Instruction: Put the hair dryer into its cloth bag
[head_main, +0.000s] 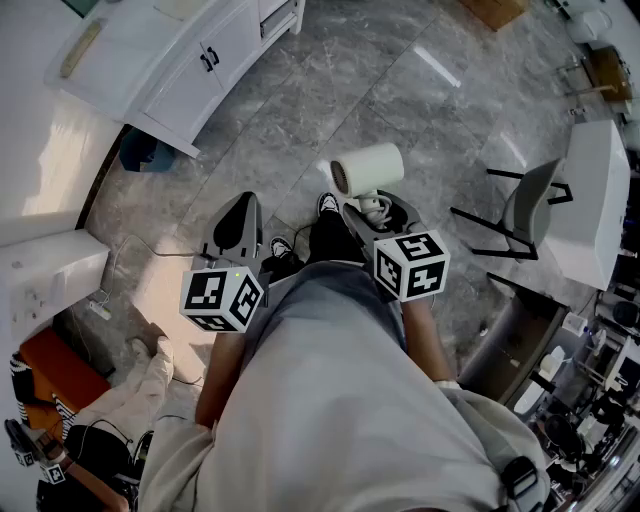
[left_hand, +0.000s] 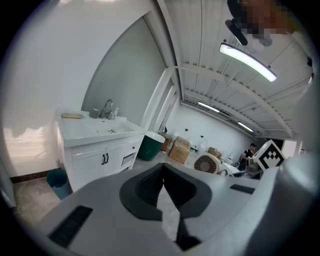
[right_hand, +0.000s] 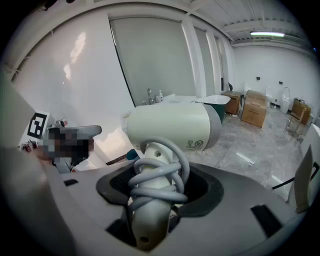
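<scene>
A white hair dryer (head_main: 366, 168) with its cord coiled round the handle is held above the floor, barrel level. My right gripper (head_main: 375, 212) is shut on that handle. In the right gripper view the hair dryer (right_hand: 170, 127) fills the middle, and its wrapped handle sits between the jaws of the right gripper (right_hand: 152, 200). My left gripper (head_main: 240, 225) hangs to the left of it, shut and empty. In the left gripper view the left gripper (left_hand: 163, 187) has its jaws together with nothing in them. No cloth bag shows in any view.
A white sink cabinet (head_main: 190, 60) stands at the upper left with a teal bin (head_main: 145, 150) beside it. A grey chair (head_main: 530, 205) and a white table (head_main: 595, 200) are at the right. Another person (head_main: 60, 440) is at the lower left. Cardboard boxes (left_hand: 180, 149) stand far off.
</scene>
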